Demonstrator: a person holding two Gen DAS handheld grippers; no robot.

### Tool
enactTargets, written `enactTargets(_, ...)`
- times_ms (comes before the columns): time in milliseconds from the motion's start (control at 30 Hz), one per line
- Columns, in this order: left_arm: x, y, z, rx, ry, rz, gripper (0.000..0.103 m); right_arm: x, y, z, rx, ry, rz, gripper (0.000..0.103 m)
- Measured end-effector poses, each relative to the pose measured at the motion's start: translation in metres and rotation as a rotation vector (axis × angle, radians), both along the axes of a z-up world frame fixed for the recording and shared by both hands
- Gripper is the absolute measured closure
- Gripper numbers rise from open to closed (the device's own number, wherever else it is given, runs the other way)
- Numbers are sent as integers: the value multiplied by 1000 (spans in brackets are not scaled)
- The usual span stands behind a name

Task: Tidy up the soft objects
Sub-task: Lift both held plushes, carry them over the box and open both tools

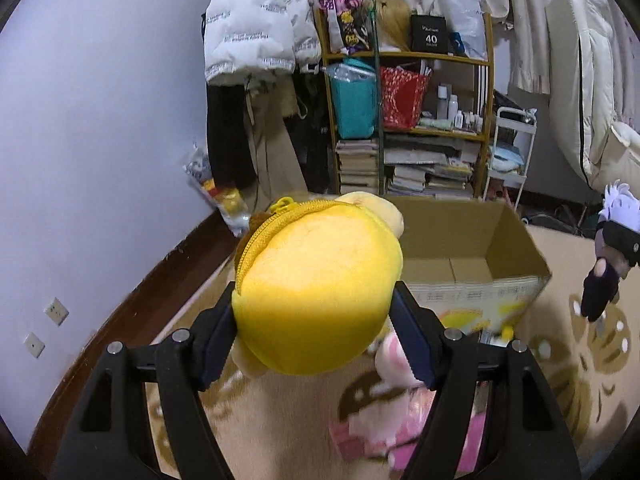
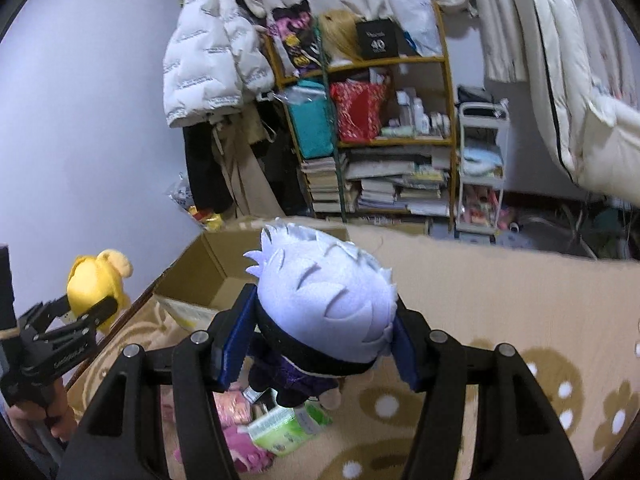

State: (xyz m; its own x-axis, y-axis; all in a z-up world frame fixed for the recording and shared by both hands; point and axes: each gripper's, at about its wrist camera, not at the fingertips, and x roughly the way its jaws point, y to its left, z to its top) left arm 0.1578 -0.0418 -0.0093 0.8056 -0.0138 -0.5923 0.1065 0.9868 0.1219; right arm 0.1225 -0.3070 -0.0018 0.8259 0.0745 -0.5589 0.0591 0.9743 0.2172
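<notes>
My left gripper [image 1: 316, 316] is shut on a yellow plush pouch with a zipper [image 1: 320, 288] and holds it in the air, just short of an open cardboard box [image 1: 516, 236] on the rug. In the right wrist view the left gripper [image 2: 86, 312] holds the yellow plush [image 2: 92, 280] at the far left. My right gripper [image 2: 320, 332] is shut on a white-haired plush doll in dark clothes [image 2: 324, 300], held above the rug to the right of the box [image 2: 200, 268]. The doll also shows in the left wrist view [image 1: 616, 240].
A pink plush [image 1: 396, 364] lies on the beige patterned rug [image 1: 280, 420] below the left gripper. A green tissue pack [image 2: 288, 428] and pink plush [image 2: 240, 440] lie under the right gripper. A cluttered shelf [image 1: 412, 120], hanging coats and a white cart [image 1: 508, 152] stand behind.
</notes>
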Motion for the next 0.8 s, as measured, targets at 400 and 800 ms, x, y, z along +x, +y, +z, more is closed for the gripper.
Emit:
enactTargets(400,60,-33,13,-22,4,-58,30,80,27,-2,-76,10,55,38)
enactTargets(800,93,-57,-33,-3,149,-89,23,103,25,-39,-28,128,79,35)
